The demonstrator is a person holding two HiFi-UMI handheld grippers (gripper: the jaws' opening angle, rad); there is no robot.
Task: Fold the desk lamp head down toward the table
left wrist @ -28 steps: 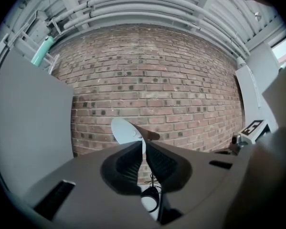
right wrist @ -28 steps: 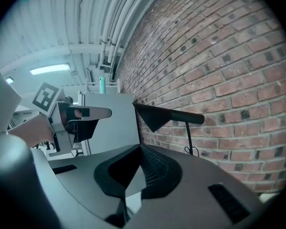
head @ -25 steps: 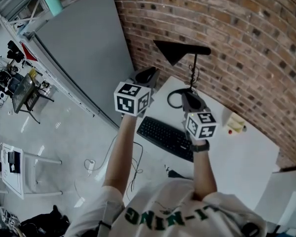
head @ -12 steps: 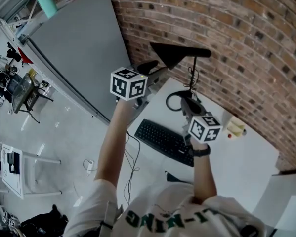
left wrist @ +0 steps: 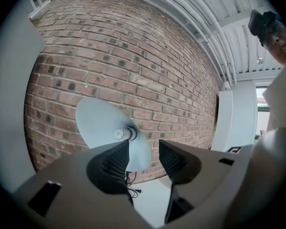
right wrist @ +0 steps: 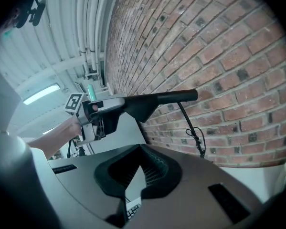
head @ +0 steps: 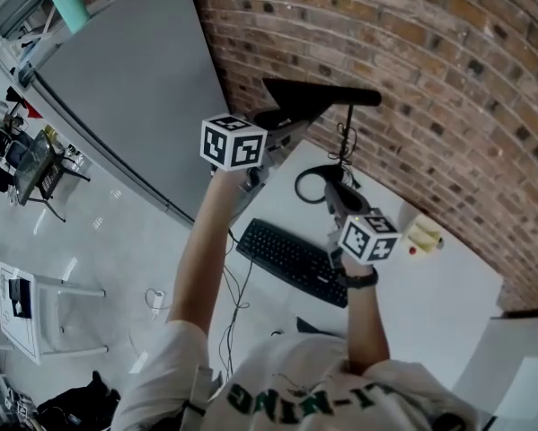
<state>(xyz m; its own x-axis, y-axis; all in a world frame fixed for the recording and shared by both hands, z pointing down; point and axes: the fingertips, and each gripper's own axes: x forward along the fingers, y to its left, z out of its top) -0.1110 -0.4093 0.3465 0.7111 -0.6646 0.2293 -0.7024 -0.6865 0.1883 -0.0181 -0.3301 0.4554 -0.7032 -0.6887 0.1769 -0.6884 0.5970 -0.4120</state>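
The left gripper [left wrist: 143, 152] jaws have just been opening and are now standing wide apart. The gripper has been advancing to the desk lamp head [left wrist: 104, 128], whose rim is lying in the gap, untouched by the pads. Folding is therefore not yet beginning. The right gripper [right wrist: 142, 149] is waiting lower, jaws together, empty.

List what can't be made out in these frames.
- Whether the left tongs touch the lamp shade: head view, both dark and overlapping; left gripper view gives no depth.
- Foot of the lamp pole: right tongs cover it, head view.
- On the table, a yellowish item: head view, too small.
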